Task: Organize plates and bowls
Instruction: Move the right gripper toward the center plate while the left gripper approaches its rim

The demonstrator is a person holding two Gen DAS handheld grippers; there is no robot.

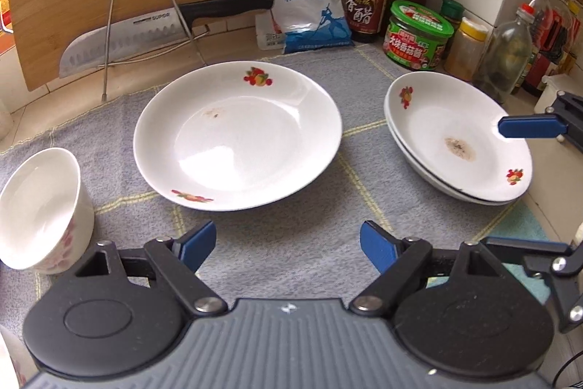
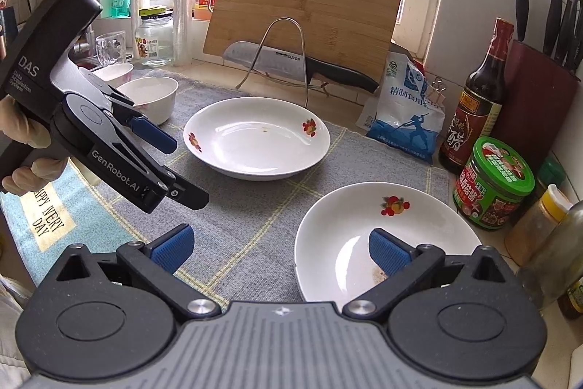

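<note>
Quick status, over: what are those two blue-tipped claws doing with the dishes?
Left gripper open, empty, facing lone white fruit-print plate. Right gripper open, empty, over stacked white plates. Path clear.

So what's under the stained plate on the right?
Under the stained plate lies a second plate; only its rim edge shows along the near side. Its inner surface is covered, so whether it is clean cannot be told. Both rest on the grey checked cloth.
</note>
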